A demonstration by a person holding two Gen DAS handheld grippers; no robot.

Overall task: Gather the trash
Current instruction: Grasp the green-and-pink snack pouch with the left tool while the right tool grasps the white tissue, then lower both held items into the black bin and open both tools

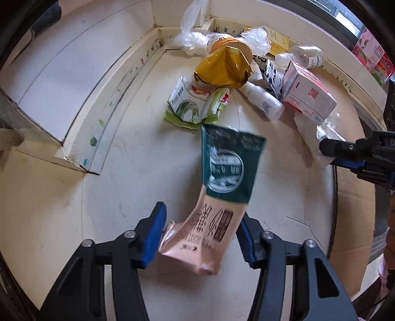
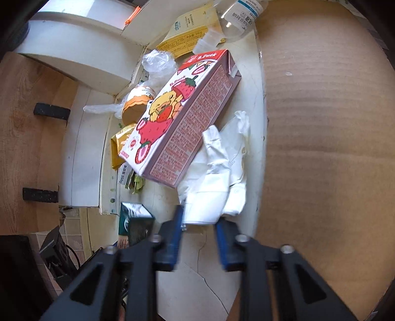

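Down at 6 o'clock in the left wrist view, the left gripper (image 1: 200, 240) has its blue-padded jaws spread wide on either side of a pink-and-green pouch (image 1: 219, 197). The pouch's pink end sits between the pads, seeming to brush the left pad, while its green end points toward 12 o'clock; whether the pads actually pinch it cannot be told. Beyond it, toward 12 and 1 o'clock, trash lies heaped on the pale floor (image 1: 123, 172): a green-and-white wrapper (image 1: 195, 103), a gold foil bag (image 1: 224, 68), a white bottle (image 1: 265, 101), a pink carton (image 1: 308, 95) and clear plastic bags (image 1: 192, 34) against the corner of the skirting. At 3 o'clock the right gripper (image 1: 345, 148) reaches in over a cardboard sheet (image 1: 350, 202).

From the right wrist view, the right gripper (image 2: 198, 226) stands with jaws apart, its tips just beside the lower edge of a crumpled white bag (image 2: 217, 177). The strawberry-printed carton (image 2: 182, 118) lies tilted across that bag toward 11 o'clock. A clear bottle (image 2: 242, 17) rests at 12 o'clock, and the cardboard sheet (image 2: 325, 148) fills the 3 o'clock side.
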